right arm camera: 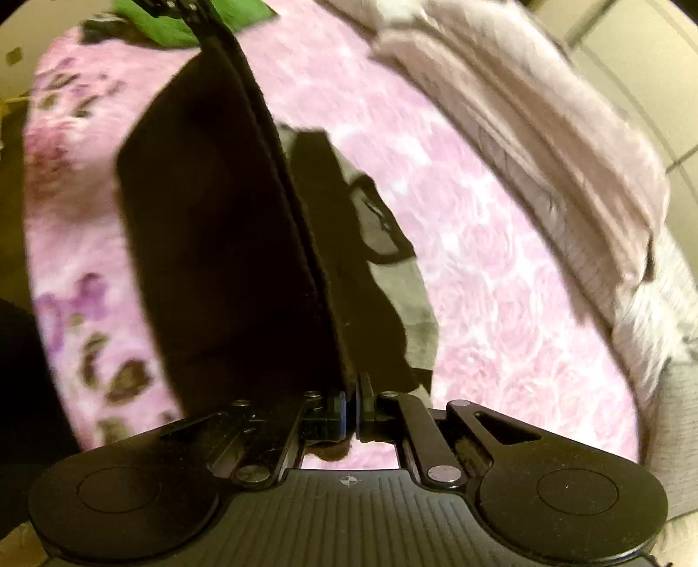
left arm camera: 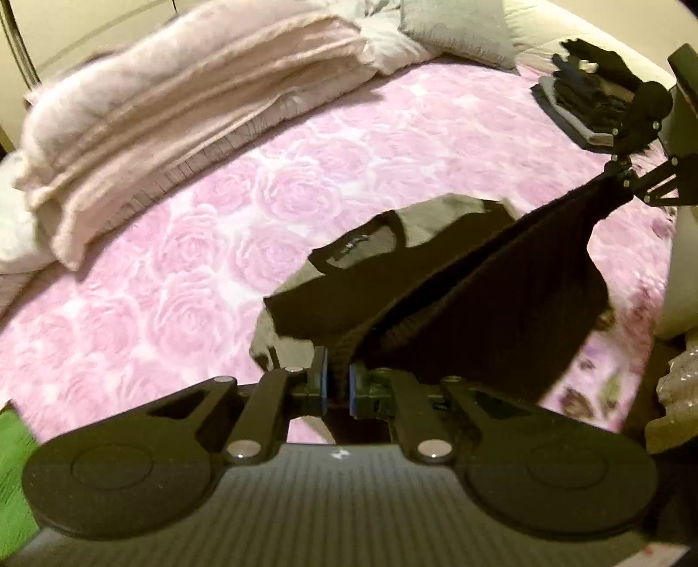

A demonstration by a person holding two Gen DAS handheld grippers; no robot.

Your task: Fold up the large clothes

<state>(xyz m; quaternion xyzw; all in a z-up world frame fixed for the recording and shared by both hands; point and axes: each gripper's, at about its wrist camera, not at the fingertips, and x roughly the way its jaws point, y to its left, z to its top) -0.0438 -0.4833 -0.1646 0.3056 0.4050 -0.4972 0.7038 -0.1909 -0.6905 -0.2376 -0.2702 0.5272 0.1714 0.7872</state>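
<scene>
A dark brown knitted garment (left arm camera: 475, 305) hangs stretched in the air between both grippers above a pink rose-patterned bed cover (left arm camera: 270, 209). My left gripper (left arm camera: 337, 379) is shut on one edge of it. The right gripper (left arm camera: 621, 174) shows at the far right of the left wrist view, pinching the other end. In the right wrist view the garment (right arm camera: 218, 244) runs from my right gripper (right arm camera: 351, 414), shut on its edge, up to the left gripper (right arm camera: 196, 17) at the top. Under it lies a grey top with black trim (left arm camera: 414, 222) (right arm camera: 388, 244), flat on the bed.
Folded pinkish blankets (left arm camera: 174, 113) and pillows (left arm camera: 453, 30) are piled along the far side of the bed. A stack of folded dark clothes (left arm camera: 589, 104) sits at the right corner. The bed edge with a floral print (right arm camera: 78, 305) is on the left of the right wrist view.
</scene>
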